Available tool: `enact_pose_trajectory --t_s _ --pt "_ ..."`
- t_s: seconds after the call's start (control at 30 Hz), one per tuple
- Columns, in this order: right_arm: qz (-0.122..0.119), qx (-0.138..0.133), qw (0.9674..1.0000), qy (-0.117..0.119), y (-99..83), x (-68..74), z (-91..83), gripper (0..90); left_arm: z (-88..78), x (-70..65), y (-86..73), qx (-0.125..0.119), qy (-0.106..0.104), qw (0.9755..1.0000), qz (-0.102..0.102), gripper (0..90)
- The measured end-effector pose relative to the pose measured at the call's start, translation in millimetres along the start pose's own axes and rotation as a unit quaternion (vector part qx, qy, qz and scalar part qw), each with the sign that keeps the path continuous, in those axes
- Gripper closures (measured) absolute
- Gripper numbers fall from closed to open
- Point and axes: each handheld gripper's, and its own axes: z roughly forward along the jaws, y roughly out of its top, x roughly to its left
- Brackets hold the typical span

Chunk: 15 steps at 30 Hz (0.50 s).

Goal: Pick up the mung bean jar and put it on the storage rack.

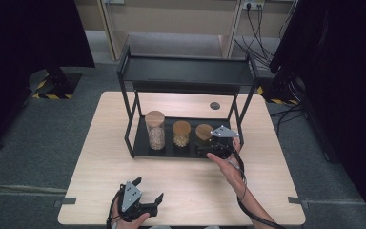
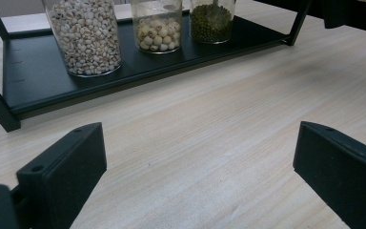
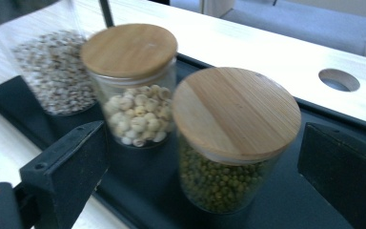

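Observation:
Three glass jars with wooden lids stand in a row on the lower shelf [image 1: 140,143] of a black two-tier rack. The tall one [image 1: 155,130] holds pale grains, the middle one [image 1: 181,133] round white seeds, the right one [image 1: 203,132] green beans. My right gripper [image 1: 209,149] hovers at the green bean jar [image 3: 233,124], open, with a gap between each jaw and the glass. Down by the table's near edge my left gripper [image 1: 147,189] is open and empty, pointing over bare wood [image 2: 200,162] toward the rack.
The rack's top shelf [image 1: 186,71] overhangs the jars, and its thin legs [image 1: 132,119] frame the lower shelf. A round cable hole [image 1: 214,105] sits in the table behind the rack. Bare wooden tabletop [image 1: 190,181] lies between the rack and the near edge.

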Motion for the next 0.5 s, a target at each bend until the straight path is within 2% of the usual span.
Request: enact_pose_trajectory --t_s 0.5 --pt "-0.009 -0.032 0.999 0.03 -8.1 6.4 -28.1 3.3 0.4 -0.7 -0.2 0.0 0.0 1.0 0.001 3.4"
